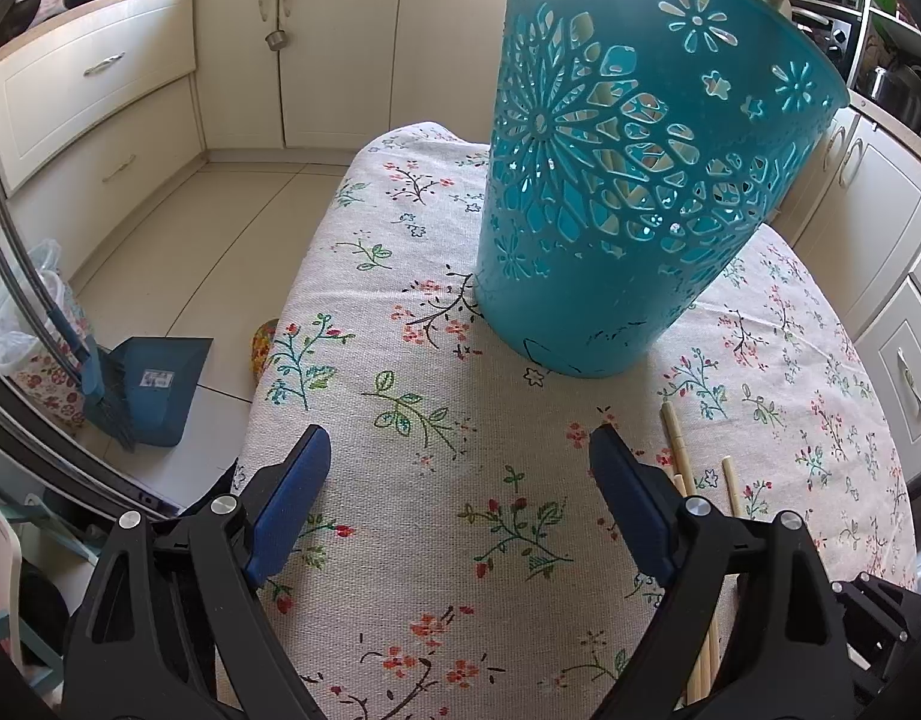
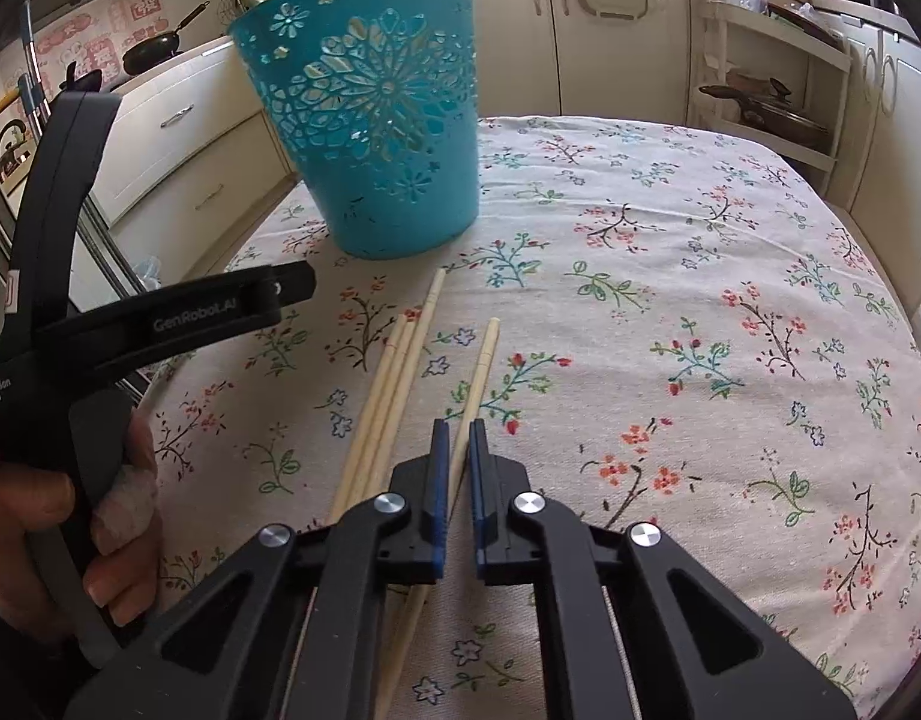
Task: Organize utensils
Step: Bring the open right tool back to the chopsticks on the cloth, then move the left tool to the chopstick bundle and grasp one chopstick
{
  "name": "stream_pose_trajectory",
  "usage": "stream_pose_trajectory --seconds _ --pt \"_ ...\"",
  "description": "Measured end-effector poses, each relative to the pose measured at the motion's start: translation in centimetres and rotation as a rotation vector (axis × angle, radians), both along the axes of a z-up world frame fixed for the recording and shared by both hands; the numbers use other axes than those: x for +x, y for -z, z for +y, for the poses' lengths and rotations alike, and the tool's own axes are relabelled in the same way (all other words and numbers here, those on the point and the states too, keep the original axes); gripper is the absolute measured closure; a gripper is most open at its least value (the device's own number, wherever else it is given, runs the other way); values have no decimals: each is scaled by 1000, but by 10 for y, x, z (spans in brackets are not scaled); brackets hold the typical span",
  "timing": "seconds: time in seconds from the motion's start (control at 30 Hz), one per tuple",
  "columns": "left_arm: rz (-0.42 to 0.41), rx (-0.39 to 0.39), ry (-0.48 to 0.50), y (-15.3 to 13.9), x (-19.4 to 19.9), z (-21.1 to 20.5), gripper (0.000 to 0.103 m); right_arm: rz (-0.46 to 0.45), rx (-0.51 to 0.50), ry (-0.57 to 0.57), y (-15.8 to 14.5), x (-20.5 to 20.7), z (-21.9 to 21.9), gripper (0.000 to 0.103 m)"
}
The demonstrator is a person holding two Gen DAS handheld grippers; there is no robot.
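Note:
A teal perforated basket (image 1: 610, 180) stands upright on the floral tablecloth, also in the right wrist view (image 2: 376, 120). Several wooden chopsticks (image 2: 394, 384) lie on the cloth in front of it; their ends show at the right of the left wrist view (image 1: 679, 450). My left gripper (image 1: 460, 450) is open wide and empty, above the cloth short of the basket. My right gripper (image 2: 457, 426) is nearly shut, its blue pads on either side of one lone chopstick (image 2: 478, 378) that lies on the cloth. The left gripper's body (image 2: 160, 312) shows at the left of the right wrist view.
The table (image 1: 400, 480) is covered by a floral cloth; its left edge drops to a tiled floor with a blue dustpan and brush (image 1: 142, 384). Kitchen cabinets (image 1: 280, 60) ring the room. A rack with a pan (image 2: 766, 108) stands behind the table.

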State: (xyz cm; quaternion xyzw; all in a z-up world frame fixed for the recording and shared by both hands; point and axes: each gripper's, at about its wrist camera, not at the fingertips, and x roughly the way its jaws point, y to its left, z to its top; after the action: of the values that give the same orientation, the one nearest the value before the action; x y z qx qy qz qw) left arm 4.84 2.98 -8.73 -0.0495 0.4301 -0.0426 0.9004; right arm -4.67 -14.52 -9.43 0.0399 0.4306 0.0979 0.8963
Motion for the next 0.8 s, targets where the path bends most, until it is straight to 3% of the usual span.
stream_pose_trajectory --seconds 0.53,0.8 --pt "82 -31 136 0 -19 -26 16 24 154 46 2 8 -27 96" --pt "67 103 172 4 -25 -51 16 25 172 60 2 6 -33 96"
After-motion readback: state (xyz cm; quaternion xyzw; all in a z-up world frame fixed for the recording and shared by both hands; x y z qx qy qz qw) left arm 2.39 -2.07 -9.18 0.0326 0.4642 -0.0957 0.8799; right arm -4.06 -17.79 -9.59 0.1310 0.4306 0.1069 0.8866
